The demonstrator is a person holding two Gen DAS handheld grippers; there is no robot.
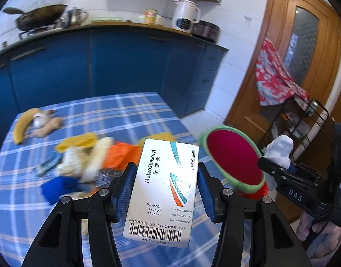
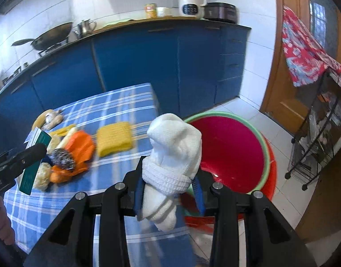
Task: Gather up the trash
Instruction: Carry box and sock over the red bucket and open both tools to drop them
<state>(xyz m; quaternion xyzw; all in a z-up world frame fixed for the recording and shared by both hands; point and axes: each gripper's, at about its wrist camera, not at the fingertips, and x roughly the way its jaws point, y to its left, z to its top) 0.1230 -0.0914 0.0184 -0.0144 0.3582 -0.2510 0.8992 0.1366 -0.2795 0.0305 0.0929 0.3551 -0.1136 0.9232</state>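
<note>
- Jaws: left gripper (image 1: 164, 189) clamps a silver cardboard medicine box (image 1: 163, 191) across its width; right gripper (image 2: 169, 191) is closed on a rolled white sock (image 2: 173, 155).
- Both loads hang over the table edge, near the red plastic basin with green rim (image 2: 228, 153) on the floor.
- Risk: releasing early would drop either item outside the basin.
- Blurred: remaining pile on the blue checked tablecloth (image 1: 130, 113).

one medicine box (image 1: 163, 191), one rolled white sock (image 2: 172, 153), one red basin (image 2: 232, 151), one banana (image 1: 22, 124), one yellow cloth (image 2: 114, 141)
</note>
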